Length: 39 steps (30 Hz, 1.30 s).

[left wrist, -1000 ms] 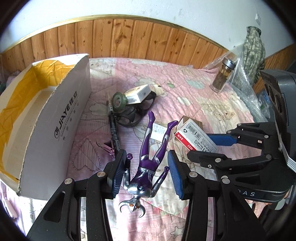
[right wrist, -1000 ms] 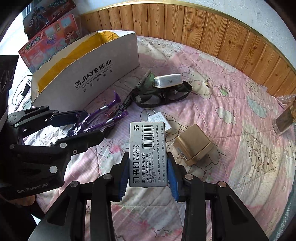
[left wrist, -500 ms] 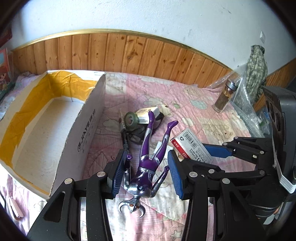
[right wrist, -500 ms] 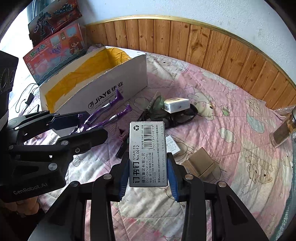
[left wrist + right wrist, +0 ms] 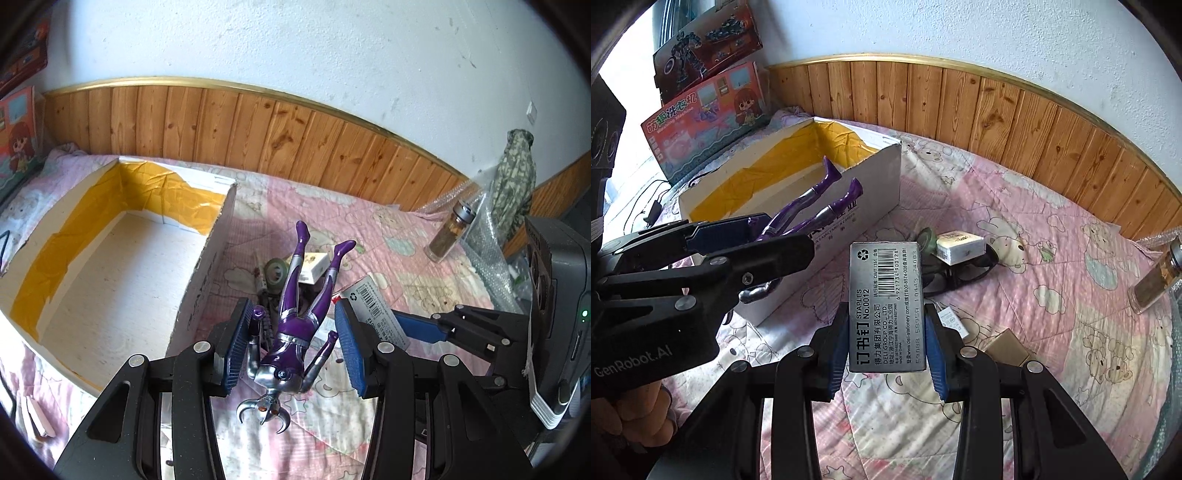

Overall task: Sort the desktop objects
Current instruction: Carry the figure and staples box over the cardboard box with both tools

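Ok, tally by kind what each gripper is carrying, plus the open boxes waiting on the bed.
Toy figures: 1, the purple figure in the left gripper
Staple boxes: 1, the staples box in the right gripper
Open boxes: 1, the cardboard box
Total: 3

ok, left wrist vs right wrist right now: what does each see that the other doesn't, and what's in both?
Left wrist only: the figure's horned silver head hanging out below the left gripper, and a camouflage bundle against the wall.

Right wrist only: two toy boxes leaning behind the carton, the printed face of the staple box clamped in the right gripper, and a tan box on the quilt.

Both: the purple figure, the yellow-lined carton, the glass jar, the pink quilt.
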Motion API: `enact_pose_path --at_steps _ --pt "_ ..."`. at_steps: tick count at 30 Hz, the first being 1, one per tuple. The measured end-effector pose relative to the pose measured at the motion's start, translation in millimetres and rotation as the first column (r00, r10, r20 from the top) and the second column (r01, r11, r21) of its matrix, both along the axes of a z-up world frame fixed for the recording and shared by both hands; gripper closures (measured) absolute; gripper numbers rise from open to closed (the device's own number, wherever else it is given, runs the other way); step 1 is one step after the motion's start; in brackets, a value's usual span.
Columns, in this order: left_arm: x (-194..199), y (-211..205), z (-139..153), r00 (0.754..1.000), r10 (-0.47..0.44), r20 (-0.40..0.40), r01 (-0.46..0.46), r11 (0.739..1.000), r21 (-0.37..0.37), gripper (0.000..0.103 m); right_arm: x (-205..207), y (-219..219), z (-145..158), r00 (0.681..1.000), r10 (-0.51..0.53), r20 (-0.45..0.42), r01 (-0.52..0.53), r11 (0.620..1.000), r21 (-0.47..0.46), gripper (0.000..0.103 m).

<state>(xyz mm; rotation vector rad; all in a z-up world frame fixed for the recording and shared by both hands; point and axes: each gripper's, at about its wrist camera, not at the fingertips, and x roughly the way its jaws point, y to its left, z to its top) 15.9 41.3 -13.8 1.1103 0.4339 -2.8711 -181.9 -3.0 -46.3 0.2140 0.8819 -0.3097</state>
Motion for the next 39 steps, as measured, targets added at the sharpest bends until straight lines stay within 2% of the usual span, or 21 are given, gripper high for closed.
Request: enact_pose_path --at_steps 13,19,29,35,39 --pt "4 -32 16 0.997 0.066 -0.033 -0.064 0.996 0.066 0.055 15 18 21 0.998 0.004 0.064 -0.004 1.000 -0.011 0.064" --pt "6 -51 23 0.993 0.112 -0.043 -0.107 0.989 0.103 0.055 27 28 34 0.996 0.014 0.086 -0.010 0.999 -0.043 0.064" --pt "9 -81 27 0.982 0.181 -0.046 -0.172 0.974 0.145 0.055 50 42 42 0.997 0.042 0.072 -0.037 0.996 -0.076 0.064" --pt "9 -98 26 0.975 0.219 -0.040 -0.210 0.964 0.164 0.055 64 43 41 0.997 0.045 0.067 -0.042 0.998 -0.044 0.064" --pt "9 -110 24 0.968 0.250 -0.027 -0.241 0.954 0.179 0.055 74 49 44 0.996 0.065 0.058 -0.062 0.997 -0.054 0.064"
